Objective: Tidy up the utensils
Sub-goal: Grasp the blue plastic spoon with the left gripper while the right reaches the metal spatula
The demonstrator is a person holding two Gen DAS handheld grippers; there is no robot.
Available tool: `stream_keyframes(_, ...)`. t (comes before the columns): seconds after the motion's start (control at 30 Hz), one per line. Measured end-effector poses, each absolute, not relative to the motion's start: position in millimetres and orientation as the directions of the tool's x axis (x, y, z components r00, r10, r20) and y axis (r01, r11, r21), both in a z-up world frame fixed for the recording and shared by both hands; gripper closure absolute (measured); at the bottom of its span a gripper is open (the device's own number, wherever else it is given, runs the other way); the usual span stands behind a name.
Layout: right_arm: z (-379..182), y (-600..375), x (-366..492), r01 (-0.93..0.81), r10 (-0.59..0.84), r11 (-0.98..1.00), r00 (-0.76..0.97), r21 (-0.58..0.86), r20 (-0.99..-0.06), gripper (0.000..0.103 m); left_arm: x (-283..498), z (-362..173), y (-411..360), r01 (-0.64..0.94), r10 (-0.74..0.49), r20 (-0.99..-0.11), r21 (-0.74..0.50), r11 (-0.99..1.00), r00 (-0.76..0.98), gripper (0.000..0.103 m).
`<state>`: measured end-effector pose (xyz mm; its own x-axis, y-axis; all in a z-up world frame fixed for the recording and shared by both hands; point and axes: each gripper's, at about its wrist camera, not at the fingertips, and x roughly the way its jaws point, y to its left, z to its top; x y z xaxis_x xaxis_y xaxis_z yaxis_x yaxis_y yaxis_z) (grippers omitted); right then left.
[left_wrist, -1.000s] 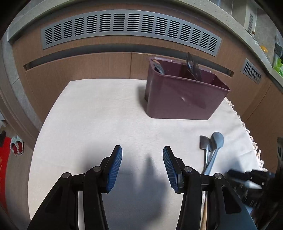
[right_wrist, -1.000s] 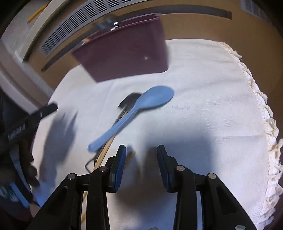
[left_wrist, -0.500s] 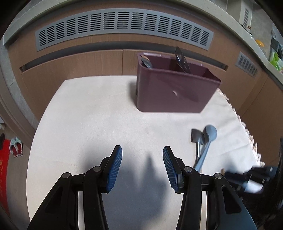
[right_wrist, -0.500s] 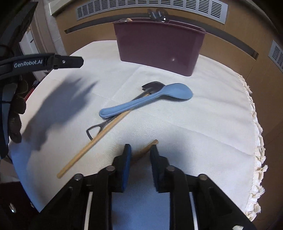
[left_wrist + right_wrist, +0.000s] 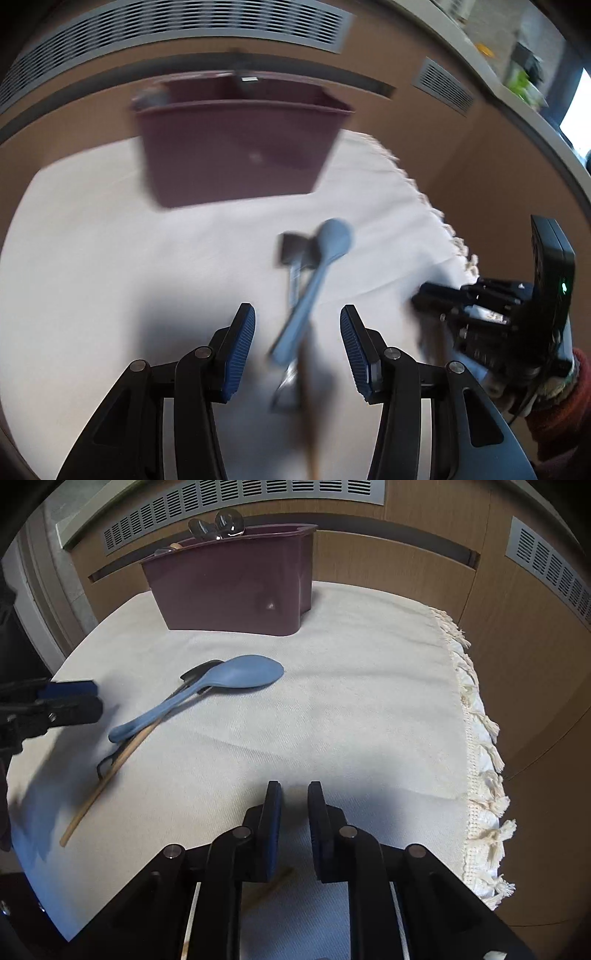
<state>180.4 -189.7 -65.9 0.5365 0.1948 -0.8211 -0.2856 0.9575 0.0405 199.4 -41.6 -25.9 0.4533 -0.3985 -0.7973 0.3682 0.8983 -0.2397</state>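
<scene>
A: Left wrist view, blurred. Left gripper (image 5: 297, 341) jaws stood wide apart, gripping nothing, low over the white cloth (image 5: 110, 258). Blue spoon (image 5: 314, 284) lay between and ahead of the pads, crossing a black spatula (image 5: 293, 258) and a wooden stick (image 5: 310, 406). Maroon bin (image 5: 236, 155) sat further back on the cloth.

B: Right side?

A: Right wrist view, sharp. Right gripper (image 5: 293, 805) jaws were nearly closed, a narrow gap showing. A thin wooden stick (image 5: 271, 884) lay under or between the fingers; couldn't tell whether it was clamped.

B: Progress?

A: Bin (image 5: 236, 587) already held a few utensils (image 5: 218, 526) standing at its left end. Spoon (image 5: 207, 690), spatula (image 5: 199, 675) and a long stick (image 5: 110, 771) were loose on the cloth. Judged partway, several pieces left.
</scene>
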Motion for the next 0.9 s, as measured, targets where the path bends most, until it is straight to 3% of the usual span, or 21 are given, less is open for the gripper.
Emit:
stream_keyframes(0.4, -72.5, -233.7, 151.4, -0.227, 0.218, 0.968, 0.545, 0.108, -0.809, 0.087, 268.2, -51.9, -136.1, 0.531, -0.270, -0.883, -0.027, 0.847, 0.385, 0.054)
stream_keyframes(0.63, -72.4, -226.1, 142.9, -0.259, 0.247, 0.959, 0.550, 0.118, -0.798, 0.060, 283.5, -56.5, -135.9, 0.510, -0.261, -0.884, -0.030, 0.860, 0.388, 0.058)
stream_keyframes(0.7, -73.3, -224.9, 139.7, -0.232, 0.235, 0.965, 0.566, 0.121, -0.790, 0.059, 283.8, -54.3, -130.0, 0.491, -0.264, -0.882, -0.043, 0.870, 0.391, 0.067)
stream_keyframes(0.9, -71.5, -218.3, 144.3, -0.193, 0.202, 0.975, 0.549, 0.112, -0.811, 0.054, 253.3, -12.7, -66.6, 0.404, -0.374, -0.789, -0.176, 0.898, 0.487, 0.067)
